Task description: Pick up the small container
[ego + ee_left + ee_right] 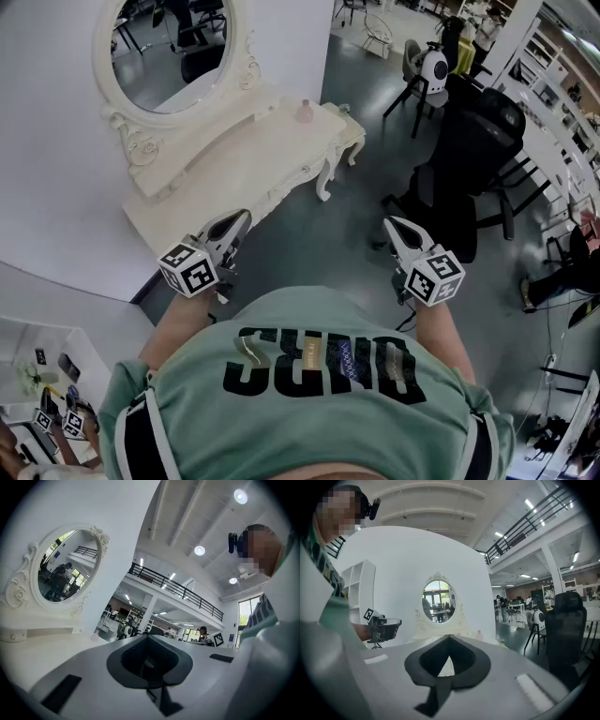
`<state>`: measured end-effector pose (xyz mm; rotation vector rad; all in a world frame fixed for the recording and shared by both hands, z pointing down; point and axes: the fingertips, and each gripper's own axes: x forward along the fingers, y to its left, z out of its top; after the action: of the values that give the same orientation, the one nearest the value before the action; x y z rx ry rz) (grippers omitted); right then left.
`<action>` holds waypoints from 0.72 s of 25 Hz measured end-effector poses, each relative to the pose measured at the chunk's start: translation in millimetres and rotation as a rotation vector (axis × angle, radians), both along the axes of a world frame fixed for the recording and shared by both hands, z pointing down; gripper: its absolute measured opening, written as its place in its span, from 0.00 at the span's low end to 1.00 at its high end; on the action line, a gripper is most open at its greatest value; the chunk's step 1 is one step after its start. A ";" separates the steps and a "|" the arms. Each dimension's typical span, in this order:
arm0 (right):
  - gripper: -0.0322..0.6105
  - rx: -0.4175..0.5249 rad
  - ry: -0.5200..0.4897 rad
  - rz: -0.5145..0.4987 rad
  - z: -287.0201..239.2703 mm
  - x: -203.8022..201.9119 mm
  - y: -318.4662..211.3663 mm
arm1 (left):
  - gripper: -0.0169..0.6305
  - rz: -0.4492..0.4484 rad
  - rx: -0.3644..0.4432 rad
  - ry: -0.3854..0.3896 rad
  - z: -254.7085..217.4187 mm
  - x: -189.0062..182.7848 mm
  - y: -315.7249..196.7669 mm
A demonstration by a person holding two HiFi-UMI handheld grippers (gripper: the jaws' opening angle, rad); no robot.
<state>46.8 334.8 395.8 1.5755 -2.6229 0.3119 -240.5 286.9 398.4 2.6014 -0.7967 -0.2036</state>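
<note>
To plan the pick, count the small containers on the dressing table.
1: a small pink container at the far end of the dressing table; the left gripper hides part of its near end.

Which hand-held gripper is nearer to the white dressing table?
Left. The left hand-held gripper is at the front edge of the white dressing table. The right hand-held gripper is over the grey floor, well out from that edge.
</note>
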 end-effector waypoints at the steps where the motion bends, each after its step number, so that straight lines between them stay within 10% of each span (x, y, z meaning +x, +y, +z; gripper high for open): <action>1: 0.06 0.002 0.000 0.000 -1.1 0.6 -0.2 | 0.03 0.001 0.001 -0.001 -0.8 0.8 0.2; 18: 0.06 0.037 -0.018 -0.006 -15.8 6.0 -5.1 | 0.03 -0.005 0.009 -0.012 -3.9 8.7 2.5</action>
<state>52.8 329.7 380.0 1.5826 -2.6622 0.2798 -231.8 289.4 394.6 2.6114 -0.8083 -0.1936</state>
